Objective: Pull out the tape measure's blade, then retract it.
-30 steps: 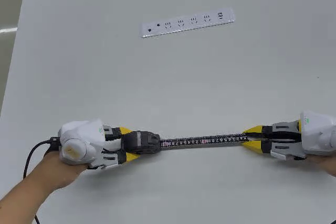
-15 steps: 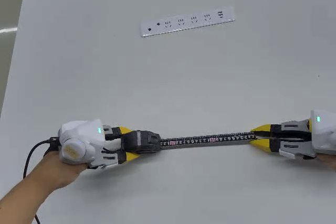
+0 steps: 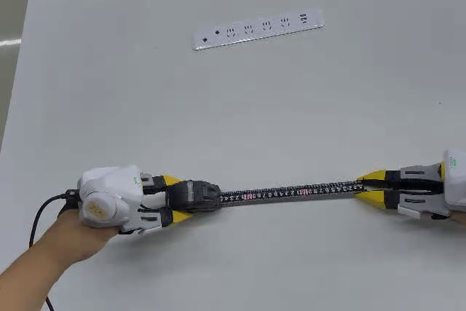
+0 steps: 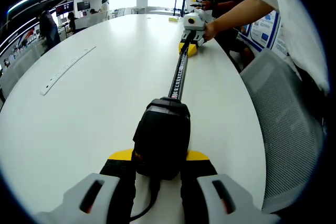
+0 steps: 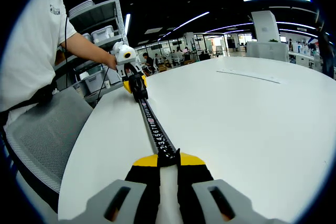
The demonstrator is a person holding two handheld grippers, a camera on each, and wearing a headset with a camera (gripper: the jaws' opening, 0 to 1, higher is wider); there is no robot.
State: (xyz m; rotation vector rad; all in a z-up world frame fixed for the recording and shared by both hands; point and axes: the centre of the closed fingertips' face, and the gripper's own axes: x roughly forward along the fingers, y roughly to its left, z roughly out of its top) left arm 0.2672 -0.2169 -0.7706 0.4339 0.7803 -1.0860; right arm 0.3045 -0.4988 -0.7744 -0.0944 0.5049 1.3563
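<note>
While the left tool (image 3: 177, 198) clamps the rigid case (image 3: 196, 196), the right tool (image 3: 370, 187) pinches the blade (image 3: 291, 192) stretched between them: thin, springy, likely slippery, best held at its tip.

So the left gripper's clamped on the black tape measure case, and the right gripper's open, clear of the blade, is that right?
Not quite. The left gripper does clamp the tape measure case, but the right gripper is shut on the tip of the blade, as the right gripper view shows.
</note>
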